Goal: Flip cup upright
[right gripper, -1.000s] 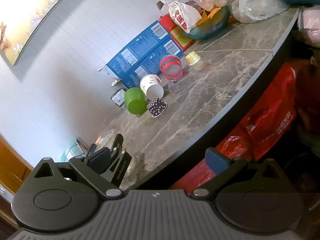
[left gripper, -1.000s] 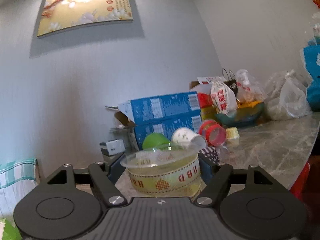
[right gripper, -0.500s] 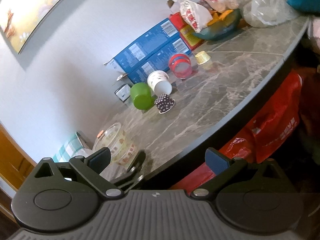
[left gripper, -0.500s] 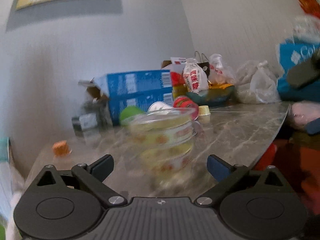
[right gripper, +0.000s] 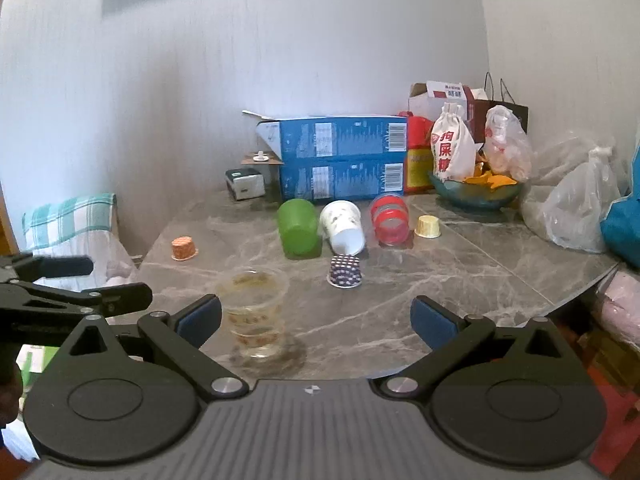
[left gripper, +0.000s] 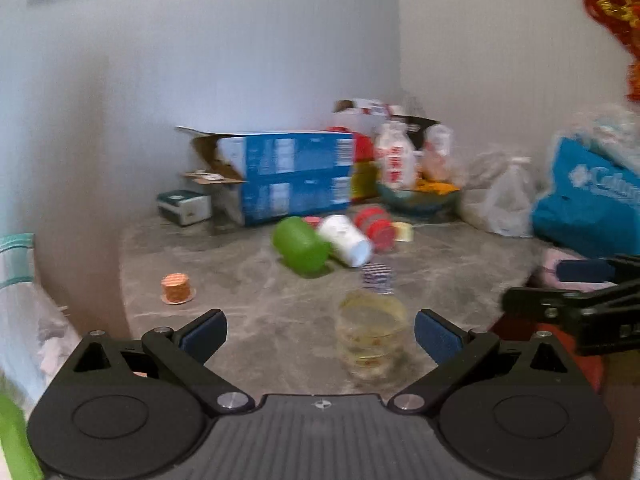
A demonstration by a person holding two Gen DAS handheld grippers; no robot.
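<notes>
Both grippers released, holding nothing: left gripper [left gripper: 320, 330], right gripper [right gripper: 316, 318]. Clear plastic cup with yellow-red printed band [right gripper: 254, 314] stands mouth-up near the front edge of the grey marble table [right gripper: 460, 280], free of both. Flip looks done. Beyond it, green plastic cup [right gripper: 298, 228] and white paper cup [right gripper: 344, 228] lie sideways; likely next targets, needing a side grasp.

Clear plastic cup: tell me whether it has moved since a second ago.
Yes. The clear plastic cup was clamped in the left gripper; it now stands upright on the marble table, nearer the edge than the green cup, both grippers open.
</notes>
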